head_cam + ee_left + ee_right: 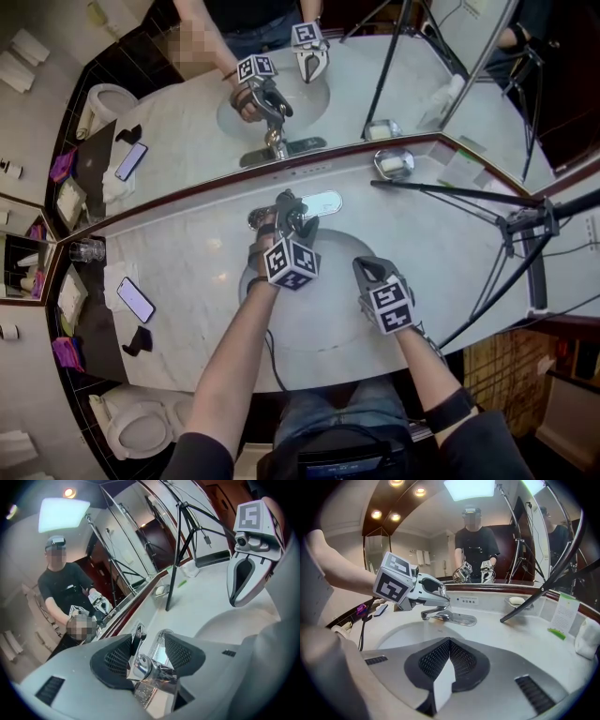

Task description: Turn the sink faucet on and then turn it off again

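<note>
Right gripper (449,645), dark pads met at the tips, nothing between, over white sink (401,632); beyond, chrome faucet (450,617) with left gripper (439,591) on its lever (marker cube facing out); soap dish (517,602) at right.

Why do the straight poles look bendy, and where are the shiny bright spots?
Right gripper view: the wide lens curves the black pole, and the ceiling lights glare. Left gripper view: dark rounded corners, a washed-out light panel, sparkly reflections on the faucet. Head view: evenly lit, the counter edge bulges, the mirror doubles everything.
</note>
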A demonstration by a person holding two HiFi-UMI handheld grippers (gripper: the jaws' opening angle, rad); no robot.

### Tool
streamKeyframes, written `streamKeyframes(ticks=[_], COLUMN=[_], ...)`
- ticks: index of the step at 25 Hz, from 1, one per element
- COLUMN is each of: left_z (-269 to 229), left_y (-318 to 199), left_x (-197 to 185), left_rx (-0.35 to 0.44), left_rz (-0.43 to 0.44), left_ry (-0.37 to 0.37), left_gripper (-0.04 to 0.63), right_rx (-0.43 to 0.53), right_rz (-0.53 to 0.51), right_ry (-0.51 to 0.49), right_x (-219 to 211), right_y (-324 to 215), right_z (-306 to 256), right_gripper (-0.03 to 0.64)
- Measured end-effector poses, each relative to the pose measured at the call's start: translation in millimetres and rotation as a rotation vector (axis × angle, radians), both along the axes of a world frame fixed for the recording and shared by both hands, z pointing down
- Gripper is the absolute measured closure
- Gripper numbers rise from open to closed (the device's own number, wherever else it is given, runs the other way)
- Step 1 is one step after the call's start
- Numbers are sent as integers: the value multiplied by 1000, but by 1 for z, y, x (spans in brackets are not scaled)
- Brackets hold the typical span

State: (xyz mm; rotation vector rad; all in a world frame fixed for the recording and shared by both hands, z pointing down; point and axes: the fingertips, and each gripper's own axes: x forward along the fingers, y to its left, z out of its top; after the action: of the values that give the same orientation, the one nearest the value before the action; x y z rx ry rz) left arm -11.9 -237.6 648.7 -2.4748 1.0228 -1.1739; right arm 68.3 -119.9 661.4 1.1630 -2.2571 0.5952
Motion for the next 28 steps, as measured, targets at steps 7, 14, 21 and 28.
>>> streamKeyframes(ticks=[7,14,21,28], left_z=[3,6,-5,12], left_y=[5,6,7,23], left_x=[3,3,4,15], left_rx=[4,28,56,60], left_rz=[13,35,20,55], left_ry=[1,-30,-45,-86], left_gripper=[385,386,388,399], right_rx=[0,-4,-8,-11], right_rz=[-8,-14,-19,-20], right_ry=[-5,-5,-5,-5], right_x=[-10,-18,-22,-21], right_y=[-1,-1,-1,-1], right_z=[0,2,2,5], right_gripper=[594,594,594,595])
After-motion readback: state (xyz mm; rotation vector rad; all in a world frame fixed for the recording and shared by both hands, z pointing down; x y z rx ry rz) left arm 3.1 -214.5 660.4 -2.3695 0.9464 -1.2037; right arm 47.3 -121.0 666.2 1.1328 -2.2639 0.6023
